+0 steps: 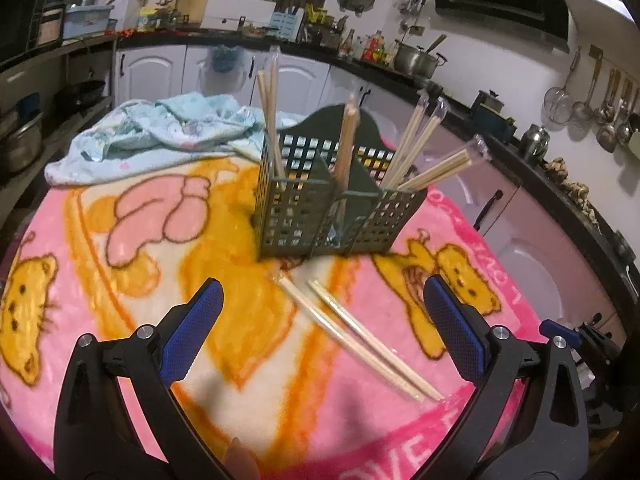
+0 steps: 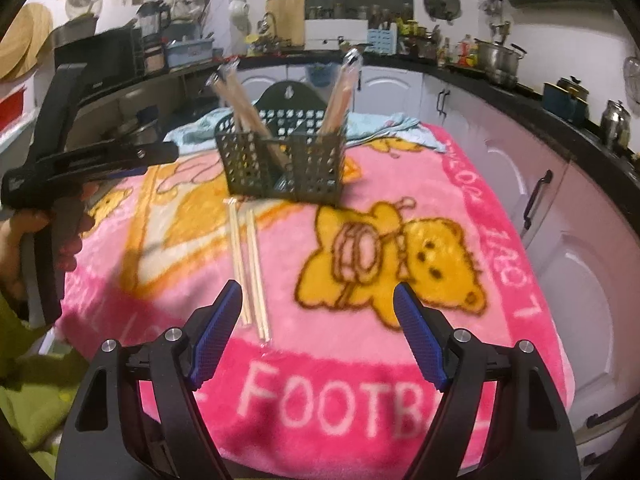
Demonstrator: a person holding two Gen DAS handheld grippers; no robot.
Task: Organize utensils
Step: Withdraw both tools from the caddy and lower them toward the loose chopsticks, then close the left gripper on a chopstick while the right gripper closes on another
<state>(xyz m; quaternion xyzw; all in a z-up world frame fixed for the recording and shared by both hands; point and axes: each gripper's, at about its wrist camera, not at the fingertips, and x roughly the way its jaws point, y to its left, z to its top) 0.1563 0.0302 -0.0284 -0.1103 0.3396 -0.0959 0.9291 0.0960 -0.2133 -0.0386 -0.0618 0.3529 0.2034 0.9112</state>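
Two wide-open, empty grippers, left gripper (image 1: 322, 300), right gripper (image 2: 318, 306), person's hand (image 2: 24, 236) only in right view

Blanket (image 2: 400, 360): hot pink, yellow-orange cartoon bears with dark outlines, white lettering along the near edge. Towel (image 1: 160, 136) at the far edge: pale blue, faint pink print. Holder (image 1: 320, 208): dark green square grid. Chopsticks (image 1: 360, 336): pale tan wood, clear wrap. Left gripper (image 1: 322, 308) and right gripper (image 2: 318, 312): black frames, blue textured pads. Sleeve (image 2: 24, 380): olive green.
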